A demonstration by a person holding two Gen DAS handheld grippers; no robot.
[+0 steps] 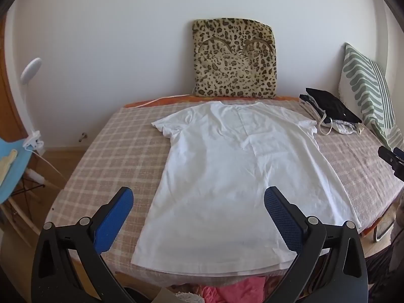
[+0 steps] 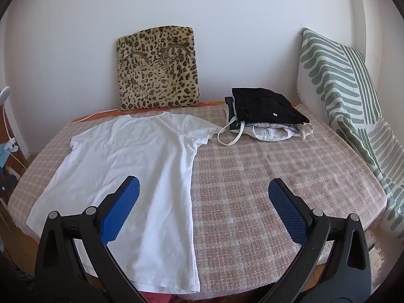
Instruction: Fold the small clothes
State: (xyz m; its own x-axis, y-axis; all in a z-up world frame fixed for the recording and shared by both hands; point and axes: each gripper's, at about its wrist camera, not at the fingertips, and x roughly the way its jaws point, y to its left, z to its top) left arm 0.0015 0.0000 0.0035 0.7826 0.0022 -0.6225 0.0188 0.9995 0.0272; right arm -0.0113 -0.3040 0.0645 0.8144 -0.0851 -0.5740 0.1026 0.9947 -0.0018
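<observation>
Left wrist view
T-shirt: a white T-shirt (image 1: pixel 227 176) lay flat on the checked bedcover (image 1: pixel 113 151); its long axis ran from the near edge of the bed toward the wall, hem nearest the camera, collar at the far end; both short sleeves were spread sideways.
Left gripper: the left gripper (image 1: pixel 199 202) hung above the hem end with jaws spread wide and nothing between the blue pads; one fingertip (image 1: pixel 123 199) was over the bedcover just beside the shirt, the other over the shirt.
Right gripper: only a dark tip of the right gripper (image 1: pixel 391 157) showed at the right edge; its jaw state could not be told here.
Surroundings: a leopard-print cushion (image 1: pixel 234 60) leaned on the wall behind the collar; a pile of folded clothes (image 1: pixel 330 111) sat just beside the right sleeve; a green-striped pillow (image 1: pixel 366 88) stood further right; pink fabric (image 1: pixel 234 290) showed below the near edge.

Right wrist view
T-shirt: the shirt (image 2: pixel 131 166) occupied the left half of the bed, collar toward the cushion (image 2: pixel 156 68), hem near.
Right gripper: the gripper (image 2: pixel 204 189) had jaws spread wide, empty; one fingertip (image 2: pixel 131 189) hovered over the shirt, the other over bare bedcover (image 2: pixel 265 164).
Pile: the clothes pile (image 2: pixel 265 111) lay beyond, its cream strap near the sleeve; the pillow (image 2: pixel 341 88) stood at right.
</observation>
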